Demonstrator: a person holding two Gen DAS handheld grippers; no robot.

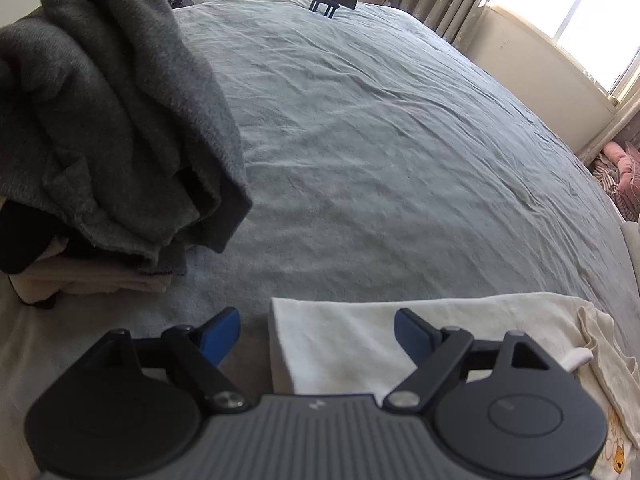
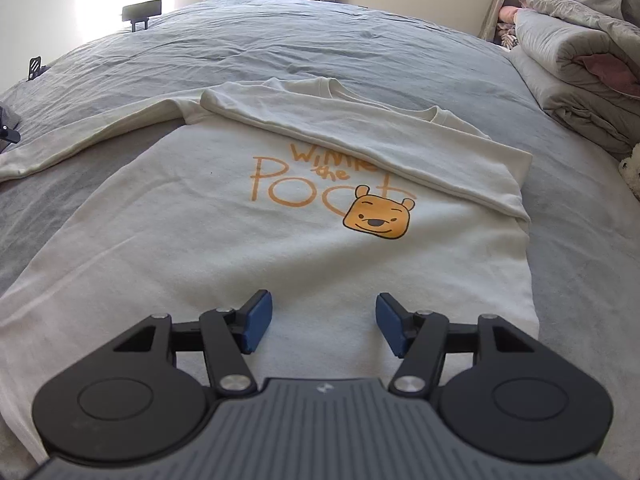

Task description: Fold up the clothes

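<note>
Right gripper (image 2: pixel 324 322) has its fingers apart, gripping nothing, over the lower body of one cream shirt (image 2: pixel 200 240) lying flat, print up, on the bed (image 2: pixel 280 40), one sleeve folded across the chest and the other stretched out to the left. Left gripper (image 1: pixel 316 334) is also spread and empty, over the shirt's left edge (image 1: pixel 340 344). One pile (image 1: pixel 100 120) sits on the bed to its left: grey garment on top, beige and black pieces under it; one rolled duvet (image 2: pixel 580 60) lies at the right edge.
</note>
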